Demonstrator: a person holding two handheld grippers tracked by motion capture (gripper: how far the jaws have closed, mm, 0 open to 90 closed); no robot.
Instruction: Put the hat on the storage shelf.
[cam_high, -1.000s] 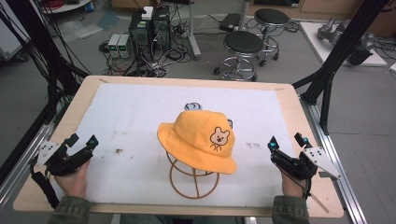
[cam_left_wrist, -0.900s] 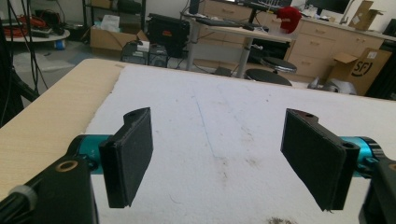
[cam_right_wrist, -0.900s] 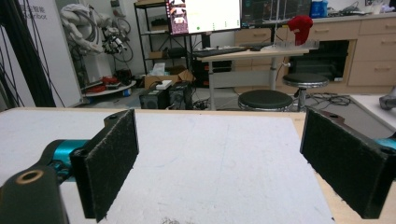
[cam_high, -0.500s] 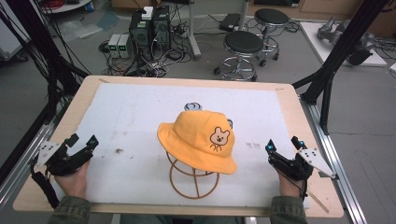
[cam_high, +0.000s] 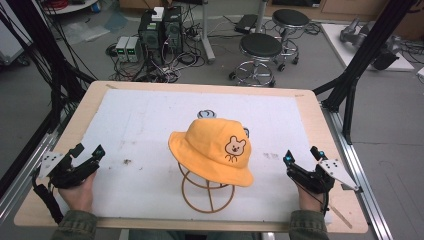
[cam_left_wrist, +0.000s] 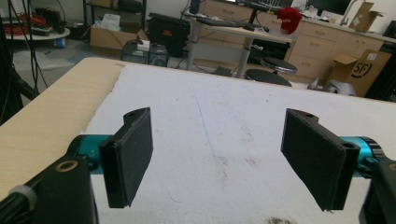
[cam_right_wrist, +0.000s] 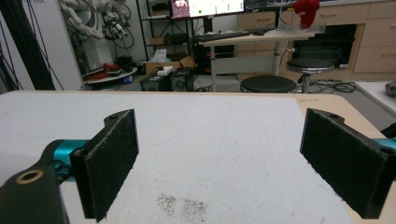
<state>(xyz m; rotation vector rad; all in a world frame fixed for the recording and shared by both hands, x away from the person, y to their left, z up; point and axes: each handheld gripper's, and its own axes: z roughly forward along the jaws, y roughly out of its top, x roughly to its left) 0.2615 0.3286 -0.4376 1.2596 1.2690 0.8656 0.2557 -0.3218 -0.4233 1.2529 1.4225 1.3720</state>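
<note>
At the middle of the table, toward the near edge: a yellow hat (cam_high: 212, 148) perched on a brown wire stand (cam_high: 207, 192), brim drooping to the near right, bear face turned right. Under both, a white mat (cam_high: 150, 120) on the wooden table (cam_high: 320, 120). Well apart on the near left, the left gripper (cam_high: 88, 150), jaws spread wide with nothing between, only bare mat ahead (cam_left_wrist: 219, 135). Well apart on the near right, the right gripper (cam_high: 301, 154), likewise wide open and holding nothing, mat and a small dark smudge (cam_right_wrist: 182, 205) ahead.

Likely trouble from here: soft cloth slipping out of a shallow pinch at the brim; a one-sided pull dragging the light stand along or tipping it over; a jaw snagging a wire loop beneath the brim and lifting stand with hat.
</note>
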